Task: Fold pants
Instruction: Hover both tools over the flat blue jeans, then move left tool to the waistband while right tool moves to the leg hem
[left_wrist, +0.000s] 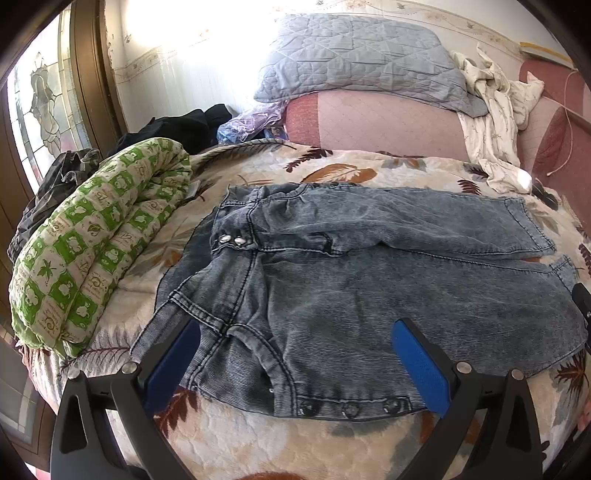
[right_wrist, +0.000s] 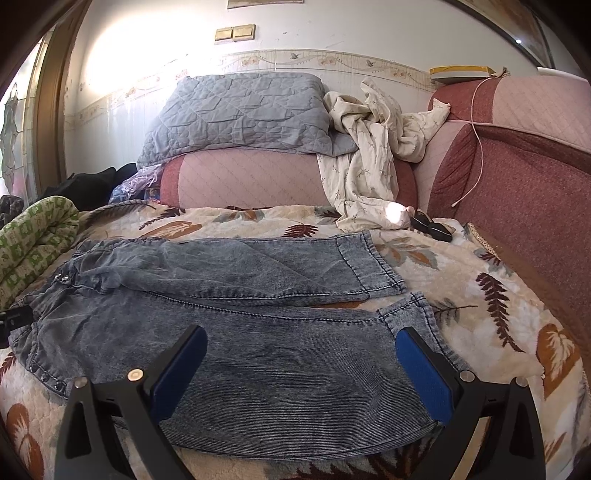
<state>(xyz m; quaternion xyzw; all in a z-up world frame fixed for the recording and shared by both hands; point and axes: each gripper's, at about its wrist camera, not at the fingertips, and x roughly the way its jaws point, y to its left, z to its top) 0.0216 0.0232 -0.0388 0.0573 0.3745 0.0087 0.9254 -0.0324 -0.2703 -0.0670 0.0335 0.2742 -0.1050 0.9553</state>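
- The left gripper (left_wrist: 295, 363) is nearest in its own view, its blue-padded fingers (left_wrist: 421, 369) spread wide above the waist end of the pants (left_wrist: 369, 295), pinching nothing.
- The right gripper (right_wrist: 299, 363) is likewise spread wide over the near leg of the pants (right_wrist: 258, 354), close to the hem, with nothing between its blue pads (right_wrist: 424, 373).
- The pants lie flat on the leaf-patterned blanket (left_wrist: 258, 439), waist to the left and both legs running to the right, side by side and almost touching; the far leg ends shorter than the near one.
- A row of metal buttons (left_wrist: 351, 408) shows along the near edge of the pants' waist, and two more studs sit at the waistband farther back.
- Left of the pants, a rolled green-and-white quilt (left_wrist: 92, 240) rests on the blanket, near the waistband.
- Beyond the pants, a pink bolster (right_wrist: 251, 181) lies across the bed with a grey quilted pillow (right_wrist: 236, 110) on top.
- A crumpled cream cloth (right_wrist: 369, 147) hangs over the bolster to the right of the pillow, behind the pants' hems.
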